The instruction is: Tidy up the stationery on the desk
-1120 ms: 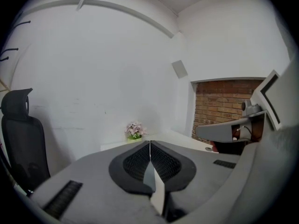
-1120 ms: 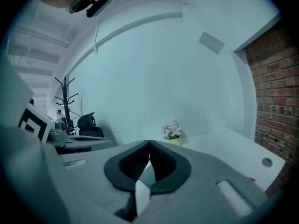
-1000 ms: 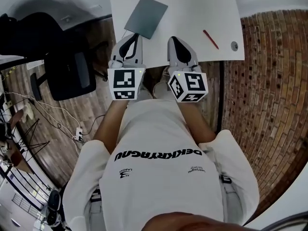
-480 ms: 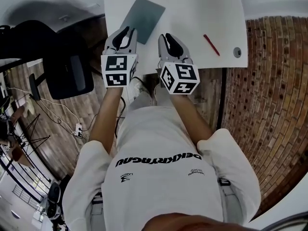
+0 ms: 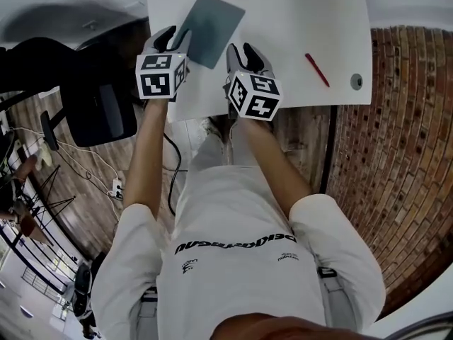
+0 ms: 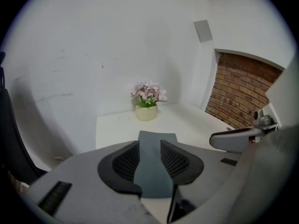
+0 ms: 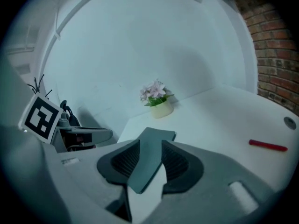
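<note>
A: Where does the stationery sit?

B: A grey notebook [image 5: 212, 23] lies flat at about 9 o'clock on the white counter [image 5: 283, 13], taking the person's side as 6. It is turned askew, with one corner pointing back at the person. A red pen [image 5: 316, 70] lies well apart from it, at its 4 o'clock. It is slim, slanted and near the front edge.

A: And the grippers?

B: The left gripper [image 5: 173, 40] hangs at the notebook's 8 o'clock and the right gripper [image 5: 241, 50] at its 5 o'clock. Both have just been opening their jaws, which now stand wide apart. Each gripper's own view shows the notebook through the gap, lying ahead on the counter. No pad presses on it, so neither gripper holds anything.

A: Why flank it like that?

B: Probably to take the notebook first. It is the biggest item and sits crooked, so two open grippers at its near corners could square it up or lift it evenly. A thin, flat cover gives little edge to pinch.

A: Anything else there?

B: A flower pot [image 6: 146, 111] stands at 12 o'clock, far back and clear of both grippers.
</note>
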The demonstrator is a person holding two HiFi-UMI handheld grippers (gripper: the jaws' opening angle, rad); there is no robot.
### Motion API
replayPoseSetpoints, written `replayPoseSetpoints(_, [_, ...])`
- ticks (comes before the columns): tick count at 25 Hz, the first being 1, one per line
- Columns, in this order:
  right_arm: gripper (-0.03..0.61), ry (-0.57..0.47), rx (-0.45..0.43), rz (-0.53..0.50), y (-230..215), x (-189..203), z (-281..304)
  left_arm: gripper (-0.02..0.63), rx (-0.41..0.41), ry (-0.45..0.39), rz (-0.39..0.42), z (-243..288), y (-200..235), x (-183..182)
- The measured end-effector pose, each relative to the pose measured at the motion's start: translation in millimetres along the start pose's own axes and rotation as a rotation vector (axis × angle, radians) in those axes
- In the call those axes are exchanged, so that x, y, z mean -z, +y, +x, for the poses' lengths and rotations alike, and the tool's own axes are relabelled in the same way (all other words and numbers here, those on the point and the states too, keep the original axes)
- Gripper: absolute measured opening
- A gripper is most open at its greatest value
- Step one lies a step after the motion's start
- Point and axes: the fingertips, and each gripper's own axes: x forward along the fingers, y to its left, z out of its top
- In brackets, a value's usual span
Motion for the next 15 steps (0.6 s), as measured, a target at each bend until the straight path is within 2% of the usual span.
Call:
replayPoseSetpoints(6, [0.135,0.076,0.064,0.051,-17.9,25.9,41.5,0.152,0.033,0.075,-0.019,42.4,22.1,17.3])
replayPoseSetpoints(11, [0.144,0.101,0.097,0.091,-27.1,34.3,60.8,0.152,0.048,0.123,-0.026,67.5,33.3,29.9])
replayPoseSetpoints(15, [0.144,0.125,0.112,0.087,-28.8,44.8,68.5,0.152,0.072,0.151,-0.043,81.1,37.3,39.6])
